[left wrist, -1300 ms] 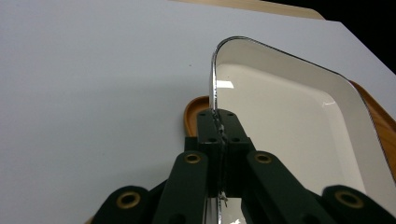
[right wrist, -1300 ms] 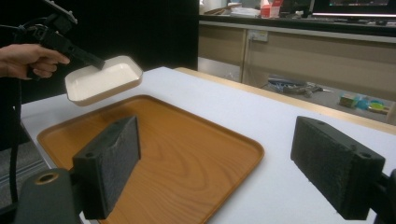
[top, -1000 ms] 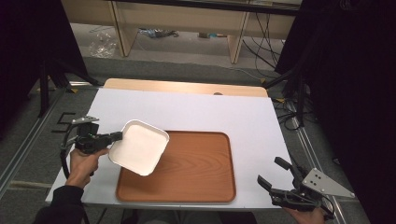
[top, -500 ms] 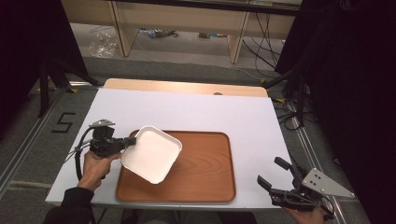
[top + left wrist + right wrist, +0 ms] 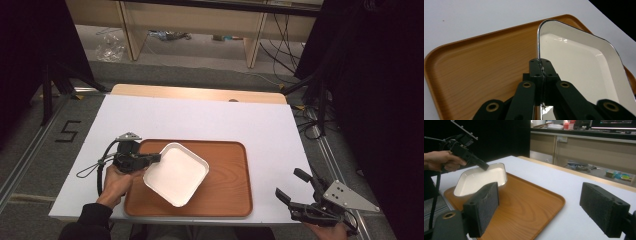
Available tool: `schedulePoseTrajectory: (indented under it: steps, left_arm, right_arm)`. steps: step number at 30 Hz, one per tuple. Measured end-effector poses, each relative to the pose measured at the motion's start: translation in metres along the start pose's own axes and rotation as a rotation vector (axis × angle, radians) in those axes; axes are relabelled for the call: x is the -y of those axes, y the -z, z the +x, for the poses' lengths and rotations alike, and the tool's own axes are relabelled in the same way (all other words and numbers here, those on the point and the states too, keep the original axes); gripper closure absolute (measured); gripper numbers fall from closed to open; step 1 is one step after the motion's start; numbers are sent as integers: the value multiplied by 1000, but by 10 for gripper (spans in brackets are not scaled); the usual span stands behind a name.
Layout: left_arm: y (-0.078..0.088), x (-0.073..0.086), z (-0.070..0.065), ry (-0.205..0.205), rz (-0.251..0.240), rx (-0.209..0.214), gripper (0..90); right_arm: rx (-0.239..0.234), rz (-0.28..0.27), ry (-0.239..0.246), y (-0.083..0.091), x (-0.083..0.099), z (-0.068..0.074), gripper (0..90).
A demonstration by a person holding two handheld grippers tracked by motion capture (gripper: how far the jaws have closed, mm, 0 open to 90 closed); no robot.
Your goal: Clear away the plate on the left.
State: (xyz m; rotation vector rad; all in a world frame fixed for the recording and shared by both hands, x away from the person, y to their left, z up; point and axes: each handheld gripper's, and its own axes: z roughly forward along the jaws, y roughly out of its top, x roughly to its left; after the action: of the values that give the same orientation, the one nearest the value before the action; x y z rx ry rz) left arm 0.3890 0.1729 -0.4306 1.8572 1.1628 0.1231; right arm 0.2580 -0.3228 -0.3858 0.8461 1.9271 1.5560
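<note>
Left gripper [image 5: 152,158] clamped on dish [image 5: 176,173] rim over tray [image 5: 227,172], right gripper [image 5: 295,187] jaws apart

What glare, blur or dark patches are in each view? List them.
High view: even light on the white table, blackness at both sides. Left gripper view: glare streaks on the white dish near its rim; the left gripper, shut on the rim, is soft-focused up close. Right gripper view: the right gripper pads look blurred and the background is dim.
</note>
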Motion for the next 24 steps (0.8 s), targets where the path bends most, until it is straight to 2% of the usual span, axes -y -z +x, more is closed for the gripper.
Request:
schedulePoseTrajectory:
  steps: [3,4,7,8,12,13,14,15,19,20,21,22,24]
  left_arm:
    - [-1,0,-2,-28,4,-10,887]
    - [-2,0,-4,-17,-4,-10,886]
    - [-5,2,-8,-31,11,-11,886]
    - [-7,2,-10,-18,-5,-10,886]
    - [-11,3,-16,-37,7,-7,887]
    - [-12,3,-17,-44,14,-4,886]
    - [-13,4,-19,-47,17,-8,886]
    - [-16,5,-22,-31,4,-6,886]
    - [-22,7,-27,-56,33,-9,886]
    - [-25,7,-29,-46,26,-3,886]
    - [-25,7,-28,-61,45,-6,886]
    - [-27,7,-30,-53,33,-5,886]
    - [-27,8,-29,-71,53,-12,886]
  right_arm:
    - [-8,-4,0,0,0,0,166]
    - [-4,1,1,0,0,0,166]
    - [1,1,1,0,0,0,166]
    - [-8,-5,0,0,0,0,167]
    - [1,0,1,0,0,0,166]
    - [-21,14,-3,1,0,0,167]
    - [-19,8,-4,0,0,0,167]
    - [-1,5,1,0,0,0,167]
    - [-5,2,1,1,0,0,167]
    - [0,2,-1,0,0,0,168]
    - [-15,13,-7,0,0,0,167]
    - [0,3,0,0,0,0,167]
    - [-1,0,1,0,0,0,168]
